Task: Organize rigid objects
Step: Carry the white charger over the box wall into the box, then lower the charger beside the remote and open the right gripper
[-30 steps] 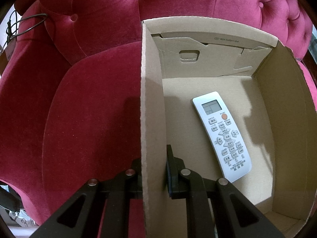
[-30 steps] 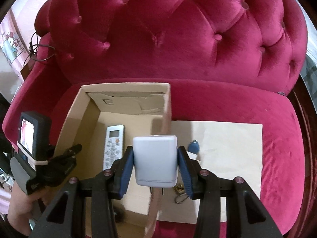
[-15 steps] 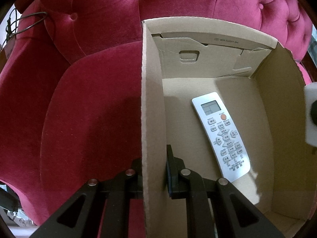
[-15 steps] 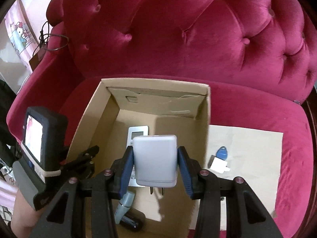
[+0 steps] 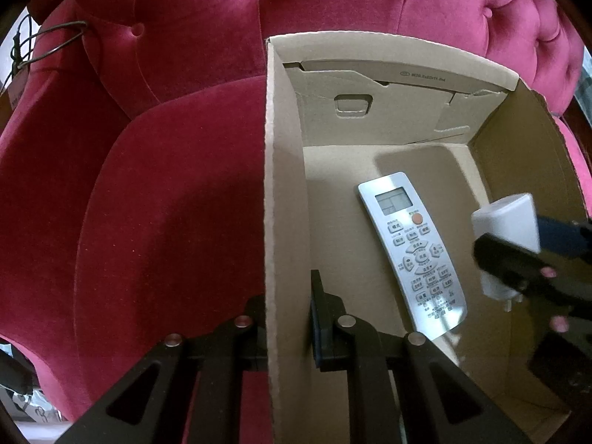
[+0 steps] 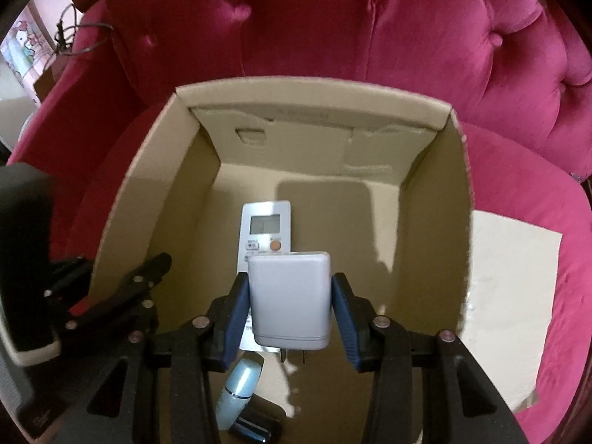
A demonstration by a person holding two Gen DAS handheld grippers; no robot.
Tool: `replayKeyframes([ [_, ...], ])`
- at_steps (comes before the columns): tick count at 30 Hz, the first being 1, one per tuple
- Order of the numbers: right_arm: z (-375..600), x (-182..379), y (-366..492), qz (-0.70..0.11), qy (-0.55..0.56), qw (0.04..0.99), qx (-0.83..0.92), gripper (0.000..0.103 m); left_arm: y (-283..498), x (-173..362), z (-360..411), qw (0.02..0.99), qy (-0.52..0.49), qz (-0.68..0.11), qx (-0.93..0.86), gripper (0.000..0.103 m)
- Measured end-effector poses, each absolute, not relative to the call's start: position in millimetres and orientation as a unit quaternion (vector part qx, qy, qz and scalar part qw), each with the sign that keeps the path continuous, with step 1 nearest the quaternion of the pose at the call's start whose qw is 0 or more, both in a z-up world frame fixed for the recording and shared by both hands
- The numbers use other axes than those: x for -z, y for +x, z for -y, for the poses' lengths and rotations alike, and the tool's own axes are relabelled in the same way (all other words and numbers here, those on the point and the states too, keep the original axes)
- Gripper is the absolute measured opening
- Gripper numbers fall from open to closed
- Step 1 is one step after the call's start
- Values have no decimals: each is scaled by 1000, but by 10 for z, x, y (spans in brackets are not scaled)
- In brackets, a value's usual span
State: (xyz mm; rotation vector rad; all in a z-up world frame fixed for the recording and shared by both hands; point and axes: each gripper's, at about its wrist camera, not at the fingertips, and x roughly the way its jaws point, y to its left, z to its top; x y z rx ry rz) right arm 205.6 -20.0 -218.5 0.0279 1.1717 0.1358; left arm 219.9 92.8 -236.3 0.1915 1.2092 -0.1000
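Right gripper (image 6: 290, 312) fingers clamped on white charger (image 6: 289, 298), inside cardboard box (image 6: 433, 199), above remote (image 6: 265, 226) ahead of fingers. Left gripper (image 5: 286, 327) fingers pinched on box's left wall.

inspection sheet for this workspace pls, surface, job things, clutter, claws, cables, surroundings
surface: red velvet sofa seat; paper sheet lies right of the box
job's things: open cardboard box; white remote flat on its floor; pale blue tube and a dark item near the front wall
clutter: nothing seen
claws: left claw shut on the box's left wall; right claw shut on white plug adapter, above the box interior
cables: thin wire at the sofa's left arm
surroundings: tufted backrest
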Motion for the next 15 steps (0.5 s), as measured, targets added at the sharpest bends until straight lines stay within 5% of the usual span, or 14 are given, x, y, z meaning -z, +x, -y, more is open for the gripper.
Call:
replayKeyframes([
  [15, 149, 2465, 2192, -585, 8, 809, -61, 48, 2212, 2359, -980, 817, 80, -569, 53, 14],
])
